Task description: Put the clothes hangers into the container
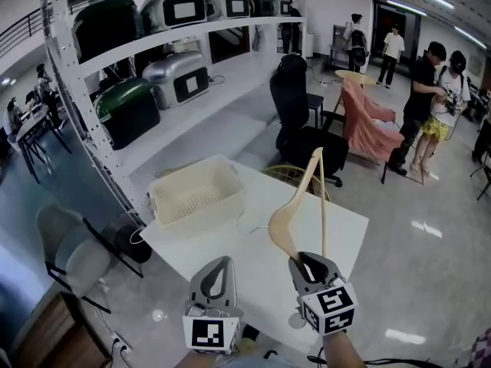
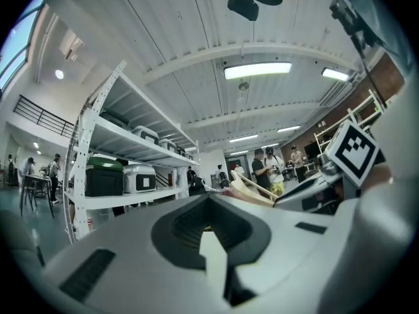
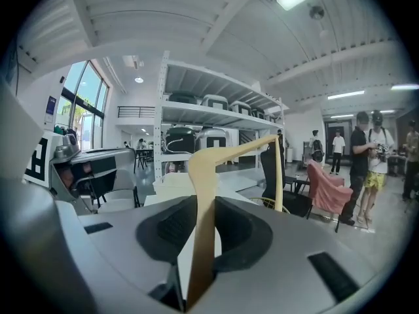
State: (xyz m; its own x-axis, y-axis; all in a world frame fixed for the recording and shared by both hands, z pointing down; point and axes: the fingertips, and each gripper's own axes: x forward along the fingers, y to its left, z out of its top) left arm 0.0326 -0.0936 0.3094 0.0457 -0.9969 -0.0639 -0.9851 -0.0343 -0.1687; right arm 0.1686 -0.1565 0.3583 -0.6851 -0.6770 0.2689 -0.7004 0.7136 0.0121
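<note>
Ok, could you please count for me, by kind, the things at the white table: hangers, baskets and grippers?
Hanger: 1, held in the right gripper
Basket: 1
Grippers: 2, the left gripper and the right one
Total: 4

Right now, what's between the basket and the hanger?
In the head view, only white table between basket and hanger, plus a thin wire-like line by the basket.
</note>
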